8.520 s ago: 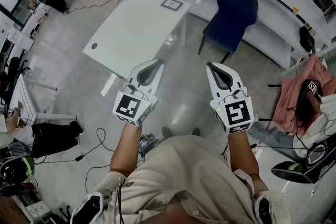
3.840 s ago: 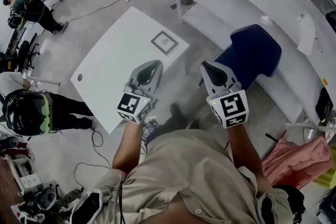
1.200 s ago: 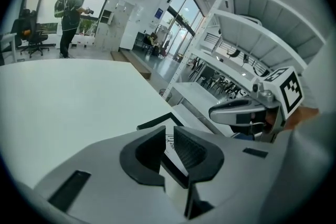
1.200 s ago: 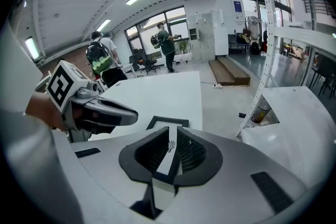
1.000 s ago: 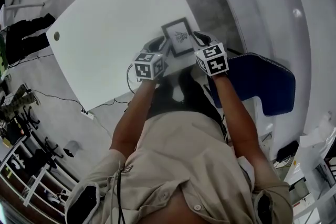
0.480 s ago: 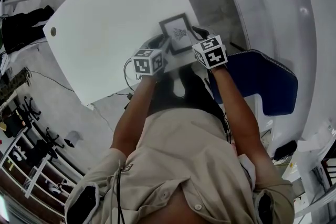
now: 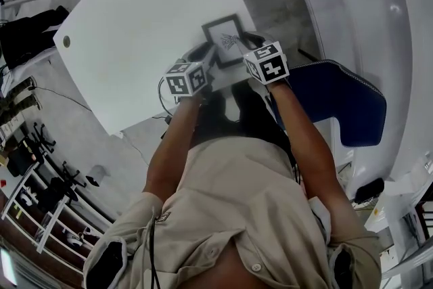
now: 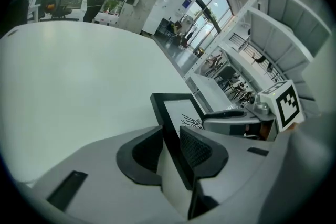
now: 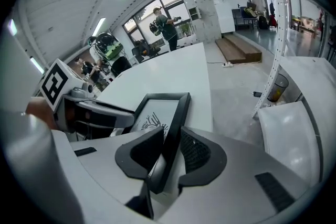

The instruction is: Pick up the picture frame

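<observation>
Head view: black rectangular picture frame (image 7: 224, 38) at the white table (image 7: 135, 30) corner, left gripper (image 8: 170, 140) and right gripper (image 9: 169, 145) each clamped on a side rail. It looks light, stiff, probably fragile glazing.

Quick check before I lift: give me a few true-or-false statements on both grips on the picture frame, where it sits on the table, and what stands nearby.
1. The left gripper has its fingers shut on one side edge of the picture frame. True.
2. The right gripper is open and clear of the frame. False: its fingers are shut on the opposite side edge.
3. The frame is at the middle of the table. False: it is close to the table edge nearest the person.
4. A blue chair stands off the table's right side. True.
</observation>
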{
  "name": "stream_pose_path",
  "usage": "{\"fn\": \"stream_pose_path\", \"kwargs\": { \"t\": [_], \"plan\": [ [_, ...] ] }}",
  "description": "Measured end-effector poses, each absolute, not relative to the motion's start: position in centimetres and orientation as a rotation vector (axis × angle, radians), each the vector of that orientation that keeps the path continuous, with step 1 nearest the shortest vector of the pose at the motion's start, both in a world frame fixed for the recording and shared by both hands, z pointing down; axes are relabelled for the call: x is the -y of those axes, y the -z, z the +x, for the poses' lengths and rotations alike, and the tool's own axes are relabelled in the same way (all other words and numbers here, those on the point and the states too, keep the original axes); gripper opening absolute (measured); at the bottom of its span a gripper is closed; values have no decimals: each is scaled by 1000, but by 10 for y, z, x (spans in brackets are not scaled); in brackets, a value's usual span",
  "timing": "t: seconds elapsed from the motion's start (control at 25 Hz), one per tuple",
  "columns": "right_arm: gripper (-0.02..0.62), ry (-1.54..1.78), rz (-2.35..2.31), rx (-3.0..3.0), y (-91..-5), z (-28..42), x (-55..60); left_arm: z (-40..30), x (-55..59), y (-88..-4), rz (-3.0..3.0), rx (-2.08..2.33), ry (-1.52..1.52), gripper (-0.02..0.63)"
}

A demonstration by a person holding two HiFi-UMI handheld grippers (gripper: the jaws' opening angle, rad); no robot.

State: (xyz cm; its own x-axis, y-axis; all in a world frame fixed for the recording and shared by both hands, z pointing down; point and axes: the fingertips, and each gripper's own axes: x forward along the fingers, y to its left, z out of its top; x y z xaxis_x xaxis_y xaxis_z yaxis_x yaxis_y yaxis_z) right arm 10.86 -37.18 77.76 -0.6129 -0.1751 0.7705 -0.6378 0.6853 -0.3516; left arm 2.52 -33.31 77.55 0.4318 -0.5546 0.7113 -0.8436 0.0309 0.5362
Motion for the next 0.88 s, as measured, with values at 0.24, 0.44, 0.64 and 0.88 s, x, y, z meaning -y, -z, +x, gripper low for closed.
{"fn": "stream_pose_path", "kwargs": {
  "t": [0.24, 0.44, 0.64, 0.88],
  "plan": [
    [87, -845, 661, 2148, -778, 111, 371, 25, 332, -776, 1603, 1273, -286, 92],
    [86, -841, 684, 2153, -775, 115, 369, 28, 332, -774, 1619, 1272, -283, 87],
    [84, -809, 719, 2169, -765, 120, 368, 33, 330, -769, 1637, 1266, -274, 86],
    [84, -774, 759, 2214, -745, 118, 370, 31, 333, -749, 1691, 1275, -257, 86]
  ]
}}
